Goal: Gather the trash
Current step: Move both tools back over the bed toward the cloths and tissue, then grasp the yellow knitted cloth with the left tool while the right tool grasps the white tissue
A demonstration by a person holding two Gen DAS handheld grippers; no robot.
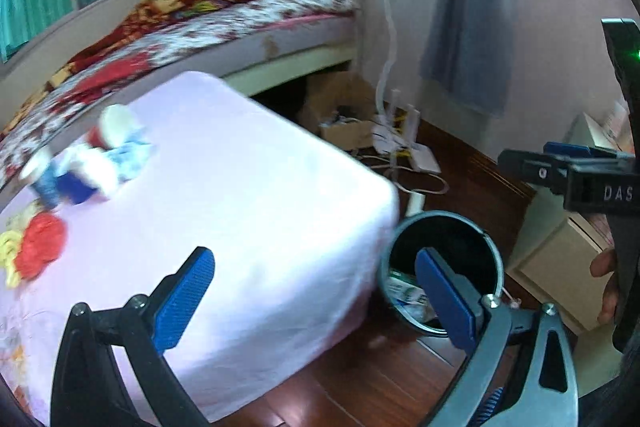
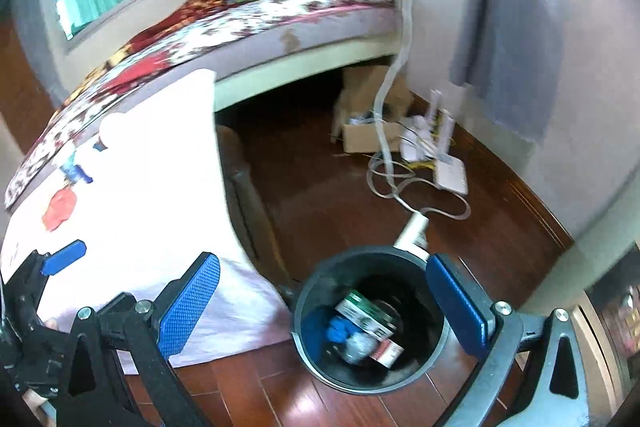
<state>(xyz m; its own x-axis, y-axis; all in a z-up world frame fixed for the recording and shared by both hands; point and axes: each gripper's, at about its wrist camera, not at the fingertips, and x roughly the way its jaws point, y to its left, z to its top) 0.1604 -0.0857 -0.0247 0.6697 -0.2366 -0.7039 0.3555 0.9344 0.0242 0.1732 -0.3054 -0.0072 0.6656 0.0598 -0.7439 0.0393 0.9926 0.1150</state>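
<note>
**Right wrist view: bin holds trash, both grippers empty**

Right wrist view looks down into a round dark bin point(image 2: 370, 323) on glossy reddish wood floor point(image 2: 320, 187). Inside it: a green-and-white printed carton point(image 2: 366, 317) lying tilted, a crumpled blue wad point(image 2: 340, 331), a greyish crumpled piece — blurred. Right gripper point(image 2: 324, 307) hovers over the bin, jaws spread wide, nothing between the ribbed blue pads point(image 2: 188, 307).

Left gripper point(image 1: 316, 295) also has jaws spread, empty, one pad over the table edge, the other over the bin point(image 1: 440, 227). Table point(image 1: 248, 187) is covered in smooth pale pink cloth. More trash sits on its far left side: blurred blue-white wrappers point(image 1: 92, 163), a red crumpled piece point(image 1: 40, 243), yellow bits point(image 1: 8, 251). Open cardboard box point(image 2: 366, 135) sits by the bed point(image 2: 240, 27), with white cables point(image 2: 400, 183) just beside it.
</note>
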